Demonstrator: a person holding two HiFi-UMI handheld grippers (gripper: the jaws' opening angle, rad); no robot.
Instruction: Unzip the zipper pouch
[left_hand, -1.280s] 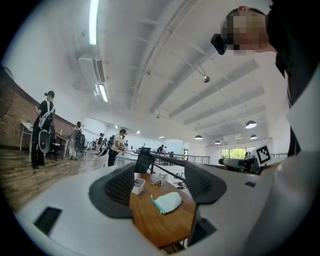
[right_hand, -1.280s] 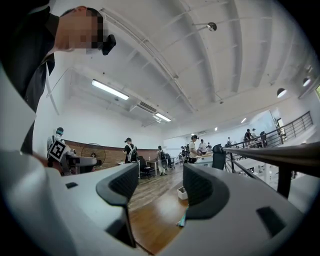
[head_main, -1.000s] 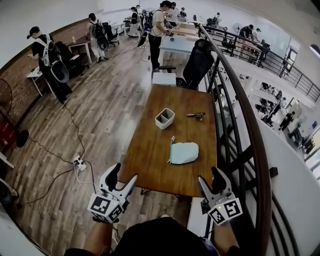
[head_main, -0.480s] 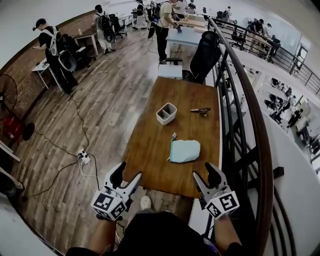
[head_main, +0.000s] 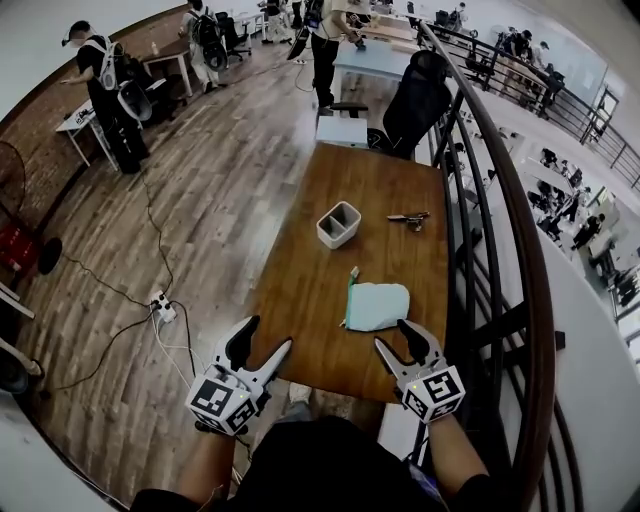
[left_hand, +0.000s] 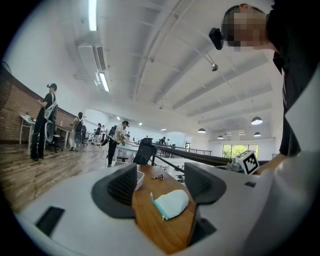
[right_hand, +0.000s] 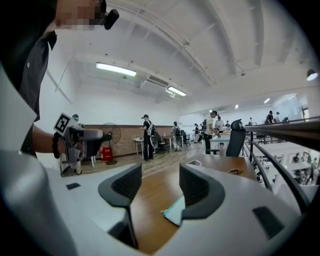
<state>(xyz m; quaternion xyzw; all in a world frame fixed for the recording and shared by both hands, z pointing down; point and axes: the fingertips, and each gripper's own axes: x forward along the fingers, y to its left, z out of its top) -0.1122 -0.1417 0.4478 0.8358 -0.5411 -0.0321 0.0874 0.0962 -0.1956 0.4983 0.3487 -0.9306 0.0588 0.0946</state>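
I am only at the approach, and I judge the zipper is not opened yet. The pouch (head_main: 378, 306) lies flat by the near edge of the tabletop (head_main: 300, 290), toward its right side. My left tool (head_main: 268, 335) is released and empty. My right tool (head_main: 393, 335) has just been closing a little, but it is also apart and empty. Next, one tool must pin the pouch and the other must catch the zipper pull.

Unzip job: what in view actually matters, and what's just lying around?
Job:
- zipper pouch
- left tool, open, empty
- right tool, open, jaws just closed a little, nothing between them

Lying about:
- white bin
- small metal item, maybe scissors
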